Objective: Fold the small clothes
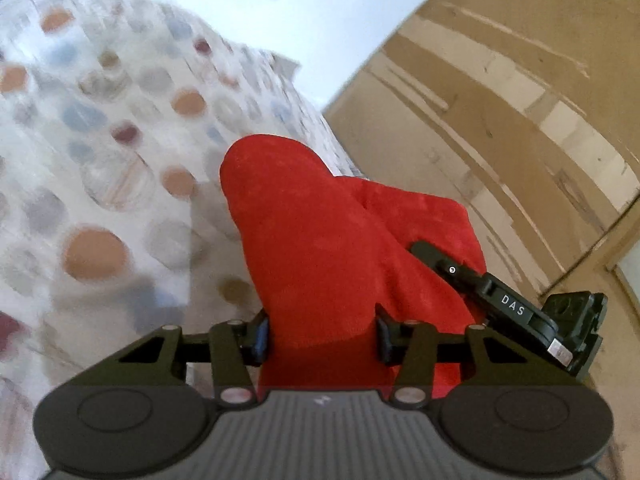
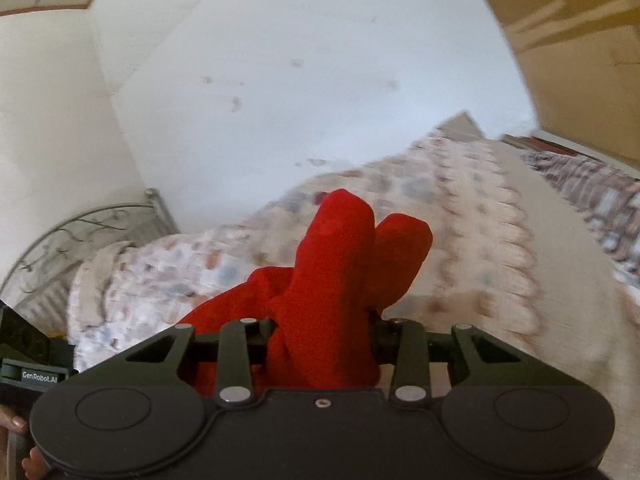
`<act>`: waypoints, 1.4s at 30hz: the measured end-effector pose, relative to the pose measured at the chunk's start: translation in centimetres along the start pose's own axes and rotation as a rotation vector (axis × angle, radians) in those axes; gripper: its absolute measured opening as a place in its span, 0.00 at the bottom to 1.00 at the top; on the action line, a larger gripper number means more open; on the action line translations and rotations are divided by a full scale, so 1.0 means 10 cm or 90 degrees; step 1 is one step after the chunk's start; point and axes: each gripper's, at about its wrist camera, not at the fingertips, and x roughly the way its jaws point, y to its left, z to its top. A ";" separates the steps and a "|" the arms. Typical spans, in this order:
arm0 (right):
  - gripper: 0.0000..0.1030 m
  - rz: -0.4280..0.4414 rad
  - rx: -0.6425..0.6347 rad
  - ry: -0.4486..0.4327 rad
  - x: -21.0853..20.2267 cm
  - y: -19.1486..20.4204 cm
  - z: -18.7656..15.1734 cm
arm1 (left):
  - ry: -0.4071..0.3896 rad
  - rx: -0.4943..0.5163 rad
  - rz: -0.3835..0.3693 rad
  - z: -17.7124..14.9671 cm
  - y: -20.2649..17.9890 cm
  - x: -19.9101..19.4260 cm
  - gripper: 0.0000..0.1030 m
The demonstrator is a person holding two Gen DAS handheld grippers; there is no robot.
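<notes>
A red fleece garment [image 1: 320, 232] hangs bunched above the bed, held up by both grippers. In the left wrist view my left gripper [image 1: 323, 340] is shut on its lower part, with cloth filling the gap between the pads. One black finger [image 1: 444, 266] of the right gripper lies against the garment's right side. In the right wrist view the red garment [image 2: 340, 264] rises in two folded lobes out of my right gripper [image 2: 323, 336], which is shut on it. The body of the left gripper [image 2: 28, 360] shows at the left edge.
Below lies a bed with a dotted sheet [image 1: 100, 140] and a patterned cover [image 2: 460, 208]. A pillow [image 2: 96, 280] and a metal headboard [image 2: 60, 248] are at the left. A brown taped panel [image 1: 500, 100] stands to the right, a white wall [image 2: 300, 80] behind.
</notes>
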 end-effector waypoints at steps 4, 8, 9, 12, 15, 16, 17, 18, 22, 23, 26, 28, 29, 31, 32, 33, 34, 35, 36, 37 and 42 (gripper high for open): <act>0.38 0.052 0.000 0.012 0.53 0.33 0.03 | -0.040 0.012 0.071 0.18 0.22 -0.38 0.51; 0.38 0.093 -0.001 0.035 1.09 0.63 -0.02 | -0.071 0.012 0.137 0.28 0.50 -0.64 0.52; 0.38 0.098 -0.003 0.045 1.24 0.69 -0.04 | -0.076 0.010 0.151 0.29 0.57 -0.67 0.52; 0.38 0.096 -0.012 0.082 1.61 0.79 -0.14 | -0.075 -0.004 0.178 0.24 0.85 -0.71 0.52; 0.38 0.074 -0.025 0.132 1.89 0.81 -0.32 | -0.044 -0.039 0.196 0.11 1.14 -0.64 0.52; 0.38 0.063 -0.031 0.146 1.94 0.79 -0.39 | -0.029 -0.055 0.203 0.07 1.23 -0.60 0.52; 0.38 0.051 -0.037 0.153 1.95 0.77 -0.46 | -0.024 -0.063 0.209 0.01 1.30 -0.57 0.53; 0.39 0.041 -0.041 0.153 1.95 0.74 -0.50 | -0.028 -0.064 0.209 -0.03 1.34 -0.56 0.54; 0.44 0.036 -0.032 0.158 1.91 0.62 -0.55 | -0.042 -0.067 0.203 -0.09 1.40 -0.57 0.58; 0.46 0.031 -0.039 0.160 1.91 0.61 -0.55 | -0.043 -0.060 0.208 -0.09 1.40 -0.56 0.59; 0.50 0.017 -0.059 0.154 1.87 0.61 -0.57 | -0.046 -0.054 0.220 -0.10 1.38 -0.55 0.62; 0.55 0.008 -0.068 0.147 1.85 0.61 -0.56 | -0.047 -0.048 0.232 -0.12 1.34 -0.56 0.66; 0.58 0.001 -0.071 0.143 1.83 0.60 -0.54 | -0.048 -0.043 0.241 -0.12 1.30 -0.58 0.68; 0.60 -0.005 -0.073 0.134 1.76 0.61 -0.51 | -0.052 -0.032 0.258 -0.14 1.24 -0.62 0.76; 0.64 -0.006 -0.073 0.129 1.71 0.62 -0.49 | -0.053 -0.029 0.270 -0.14 1.21 -0.65 0.82; 0.70 -0.010 -0.074 0.122 1.66 0.63 -0.47 | -0.056 -0.026 0.285 -0.15 1.17 -0.68 0.83; 0.73 -0.013 -0.073 0.114 1.59 0.64 -0.45 | -0.058 -0.024 0.294 -0.16 1.14 -0.71 0.84; 0.79 -0.014 -0.072 0.105 1.52 0.65 -0.43 | -0.060 -0.022 0.302 -0.17 1.09 -0.75 0.87; 0.84 -0.013 -0.069 0.094 1.43 0.67 -0.41 | -0.063 -0.023 0.308 -0.18 1.05 -0.78 0.90; 0.86 -0.015 -0.068 0.084 1.34 0.69 -0.39 | -0.072 -0.024 0.318 -0.20 1.00 -0.83 0.94; 0.99 -0.017 -0.106 0.027 0.74 0.94 -0.33 | -0.118 -0.001 0.353 -0.31 0.65 -1.10 0.99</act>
